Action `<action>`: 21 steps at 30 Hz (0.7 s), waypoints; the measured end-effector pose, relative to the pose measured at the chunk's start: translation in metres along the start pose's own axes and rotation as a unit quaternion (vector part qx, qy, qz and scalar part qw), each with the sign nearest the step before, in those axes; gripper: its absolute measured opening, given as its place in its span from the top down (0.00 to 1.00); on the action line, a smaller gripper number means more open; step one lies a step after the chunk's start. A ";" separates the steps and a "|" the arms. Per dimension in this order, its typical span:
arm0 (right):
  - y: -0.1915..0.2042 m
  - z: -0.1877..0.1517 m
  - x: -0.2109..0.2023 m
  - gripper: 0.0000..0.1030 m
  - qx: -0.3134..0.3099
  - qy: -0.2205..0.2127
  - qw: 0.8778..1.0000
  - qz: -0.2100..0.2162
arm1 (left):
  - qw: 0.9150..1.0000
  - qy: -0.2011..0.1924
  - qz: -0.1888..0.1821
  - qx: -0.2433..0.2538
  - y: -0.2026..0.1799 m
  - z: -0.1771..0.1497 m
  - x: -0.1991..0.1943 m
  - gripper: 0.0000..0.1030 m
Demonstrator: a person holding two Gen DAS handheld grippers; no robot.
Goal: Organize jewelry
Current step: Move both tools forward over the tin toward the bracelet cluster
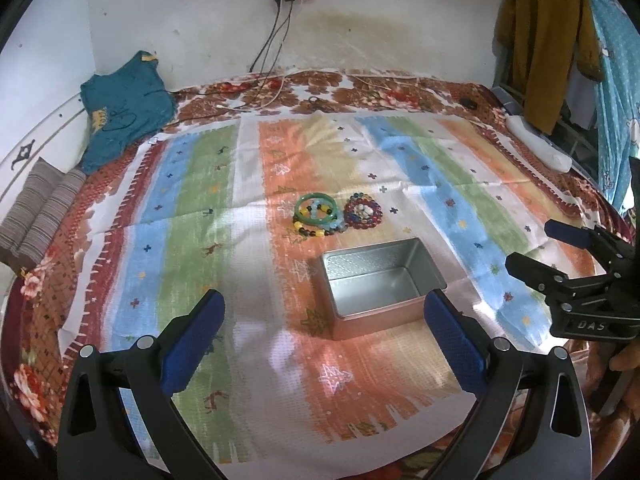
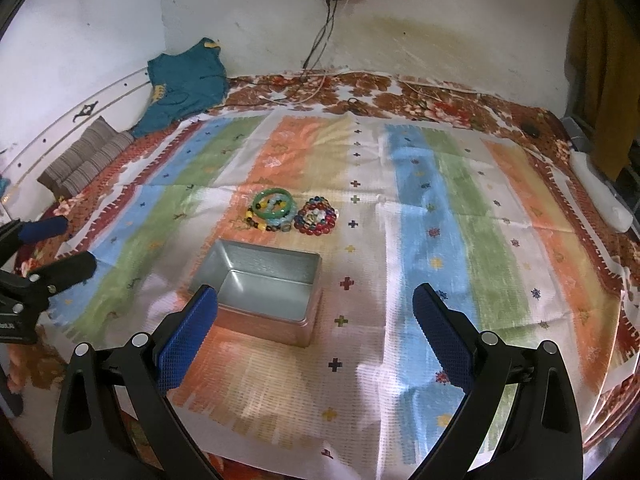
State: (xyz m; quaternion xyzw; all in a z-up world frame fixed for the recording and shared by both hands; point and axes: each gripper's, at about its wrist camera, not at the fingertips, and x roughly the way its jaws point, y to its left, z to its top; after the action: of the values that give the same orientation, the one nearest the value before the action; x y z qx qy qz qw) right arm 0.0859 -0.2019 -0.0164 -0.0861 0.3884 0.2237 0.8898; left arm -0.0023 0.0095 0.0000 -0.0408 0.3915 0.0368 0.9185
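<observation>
An empty open metal tin (image 1: 380,286) (image 2: 260,286) sits on a striped cloth (image 1: 200,200) (image 2: 460,220) spread on a bed. Just beyond it lie a green bangle with yellow-black and pale blue bead bracelets (image 1: 318,218) (image 2: 274,212) and a coil of red and blue bead bracelets (image 1: 363,211) (image 2: 318,216). My left gripper (image 1: 326,344) is open and empty, hovering in front of the tin. My right gripper (image 2: 316,340) is open and empty, to the right of the tin; it also shows at the right edge of the left wrist view (image 1: 540,252).
A teal garment (image 1: 124,108) (image 2: 186,80) and a striped cushion (image 1: 38,212) (image 2: 84,160) lie at the back left. Cables (image 1: 272,92) run from a wall socket. A white roll (image 1: 536,142) (image 2: 600,196) lies at the right edge. Hanging clothes (image 1: 552,40) are at the right.
</observation>
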 end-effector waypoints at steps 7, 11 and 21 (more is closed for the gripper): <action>0.000 -0.001 0.004 0.04 0.000 0.008 1.000 -0.003 | 1.000 0.005 0.002 -0.004 0.002 0.000 0.001 0.05; -0.002 0.000 0.008 0.04 0.003 0.013 1.000 -0.003 | 1.000 0.016 0.000 -0.009 0.005 0.003 0.005 0.05; -0.007 0.010 0.027 0.04 -0.002 0.032 0.999 -0.034 | 0.999 0.028 0.035 -0.005 0.008 0.018 0.023 0.05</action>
State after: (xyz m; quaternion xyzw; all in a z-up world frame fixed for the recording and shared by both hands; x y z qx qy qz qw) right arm 0.1121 -0.1962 -0.0294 -0.1083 0.4131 0.1911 0.8838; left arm 0.0257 0.0204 -0.0046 -0.0322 0.4182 0.0698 0.9051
